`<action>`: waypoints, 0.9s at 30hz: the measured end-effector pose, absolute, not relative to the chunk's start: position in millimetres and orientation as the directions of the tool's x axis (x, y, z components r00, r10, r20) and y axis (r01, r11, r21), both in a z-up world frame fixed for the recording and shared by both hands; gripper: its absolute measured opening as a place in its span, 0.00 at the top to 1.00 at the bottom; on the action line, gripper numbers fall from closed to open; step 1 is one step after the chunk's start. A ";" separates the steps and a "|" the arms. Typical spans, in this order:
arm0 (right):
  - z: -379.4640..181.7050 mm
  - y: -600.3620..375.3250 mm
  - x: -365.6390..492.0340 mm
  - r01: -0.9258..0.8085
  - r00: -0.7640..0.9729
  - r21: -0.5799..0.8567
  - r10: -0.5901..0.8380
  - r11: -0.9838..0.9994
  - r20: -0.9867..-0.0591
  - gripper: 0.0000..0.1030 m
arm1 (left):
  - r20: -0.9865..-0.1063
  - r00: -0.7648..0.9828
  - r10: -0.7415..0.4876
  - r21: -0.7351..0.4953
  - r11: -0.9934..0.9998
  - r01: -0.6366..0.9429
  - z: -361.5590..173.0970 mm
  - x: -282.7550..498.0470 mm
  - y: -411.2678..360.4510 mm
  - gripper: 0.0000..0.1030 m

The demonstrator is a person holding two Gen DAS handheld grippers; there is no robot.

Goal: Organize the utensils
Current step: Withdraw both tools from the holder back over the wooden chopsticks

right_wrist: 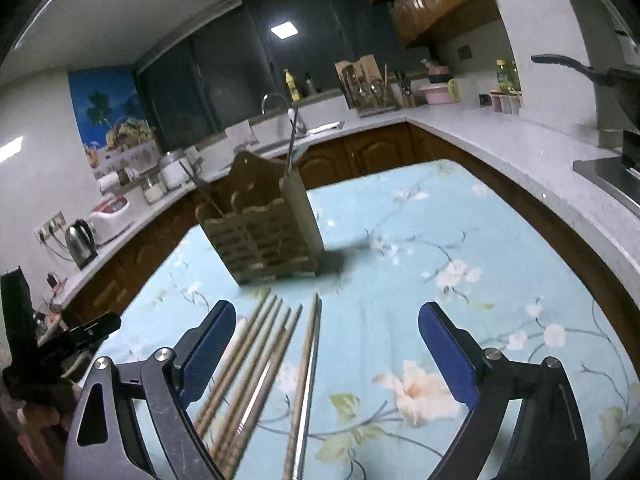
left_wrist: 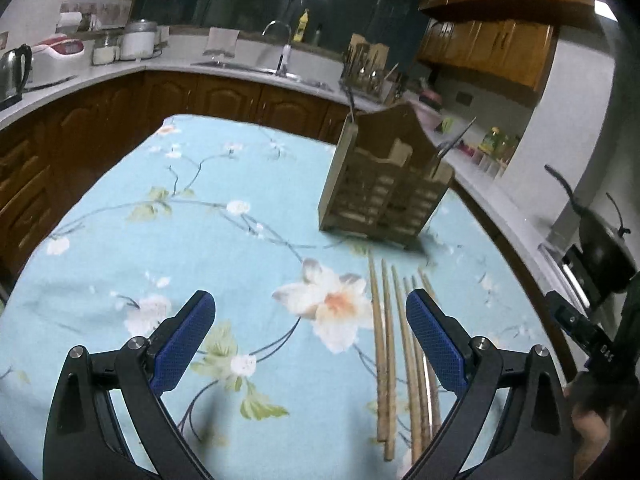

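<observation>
Several wooden chopsticks (left_wrist: 386,356) lie side by side on the floral blue tablecloth (left_wrist: 200,240), in front of a wooden slatted utensil holder (left_wrist: 384,196) with metal utensils standing in it. My left gripper (left_wrist: 310,320) is open and empty above the cloth, the chopsticks just inside its right finger. In the right wrist view the chopsticks (right_wrist: 264,368) lie between the pads nearer the left finger, with a metal one among them. The holder (right_wrist: 264,236) stands beyond. My right gripper (right_wrist: 326,332) is open and empty.
A kitchen counter (left_wrist: 224,64) with sink, kettle (left_wrist: 14,72) and jars wraps around the table. A second utensil rack (right_wrist: 366,84) stands on the counter. A black pan (left_wrist: 600,248) sits on the stove at right. The other gripper shows at each view's edge.
</observation>
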State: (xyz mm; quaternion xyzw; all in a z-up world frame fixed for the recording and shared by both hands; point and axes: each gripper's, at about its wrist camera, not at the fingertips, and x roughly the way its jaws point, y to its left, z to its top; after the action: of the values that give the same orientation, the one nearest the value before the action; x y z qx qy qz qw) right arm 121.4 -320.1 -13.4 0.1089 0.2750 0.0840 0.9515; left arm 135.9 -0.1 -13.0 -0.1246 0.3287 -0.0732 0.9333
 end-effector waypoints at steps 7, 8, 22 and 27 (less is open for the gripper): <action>-25.5 -317.2 130.3 -0.096 0.805 0.257 0.227 0.962 -0.549 0.09 | -0.639 0.732 -0.238 -0.258 0.962 0.089 -18.7 151.0 -13.3 0.05; -25.9 -316.4 132.1 -0.095 0.801 0.256 0.226 0.962 -0.554 0.09 | -0.643 0.727 -0.243 -0.259 0.961 0.093 -19.1 153.4 -14.2 0.05; -41.4 -308.6 179.0 -0.081 0.722 0.248 0.229 0.965 -0.653 0.54 | -0.723 0.638 -0.265 -0.235 0.963 0.134 -27.6 197.3 -26.6 0.14; -60.6 -295.1 206.1 -0.107 0.635 0.218 0.235 0.970 -0.736 0.56 | -0.742 0.613 -0.270 -0.237 0.962 0.137 -36.3 204.4 -30.0 0.15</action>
State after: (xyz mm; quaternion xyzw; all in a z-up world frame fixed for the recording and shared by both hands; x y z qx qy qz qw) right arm 206.1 -295.1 -60.6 0.0770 0.4167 0.0951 0.9008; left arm 204.4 -30.0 -36.3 -0.0786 0.4248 -0.1137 0.8947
